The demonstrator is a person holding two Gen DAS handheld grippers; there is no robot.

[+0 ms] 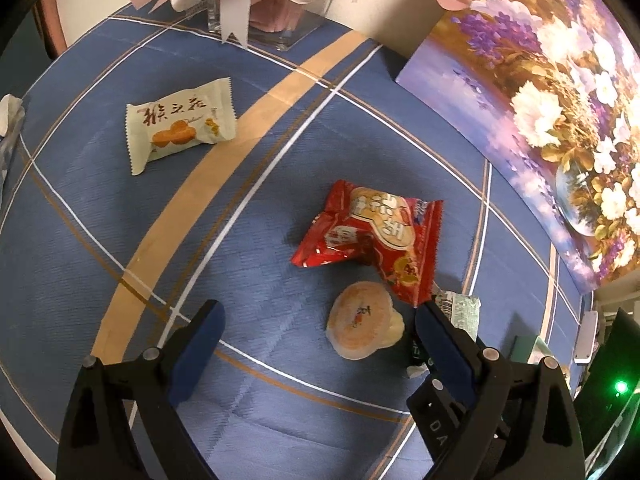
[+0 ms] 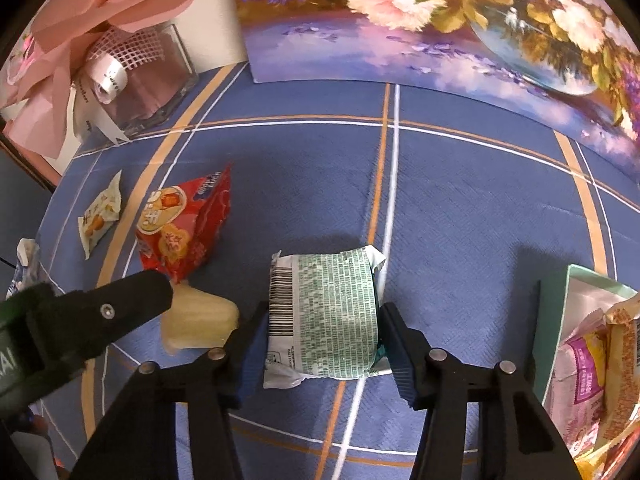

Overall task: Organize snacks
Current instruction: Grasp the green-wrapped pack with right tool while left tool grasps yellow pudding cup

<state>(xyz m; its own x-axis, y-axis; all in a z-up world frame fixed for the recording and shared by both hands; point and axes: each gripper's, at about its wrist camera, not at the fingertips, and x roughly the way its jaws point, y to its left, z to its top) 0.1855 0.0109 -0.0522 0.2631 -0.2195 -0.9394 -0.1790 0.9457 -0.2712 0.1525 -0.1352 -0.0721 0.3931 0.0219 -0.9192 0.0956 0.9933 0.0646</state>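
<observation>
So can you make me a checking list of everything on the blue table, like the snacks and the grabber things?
Surface: blue checked tablecloth, flat.
Job's things: green-printed packet between the right gripper's pads; red packet, round pale cake and cream biscuit packet lying loose; mint box at the right with packets inside.
Clutter: glass vase with pink paper and ribbons.
Grippers: left gripper open wide, the cake between its fingers, untouched; right gripper closed on the green-printed packet's sides.
Cables: nothing seen.
Surroundings: flower painting leaning at the back; green light at the left view's edge.
</observation>
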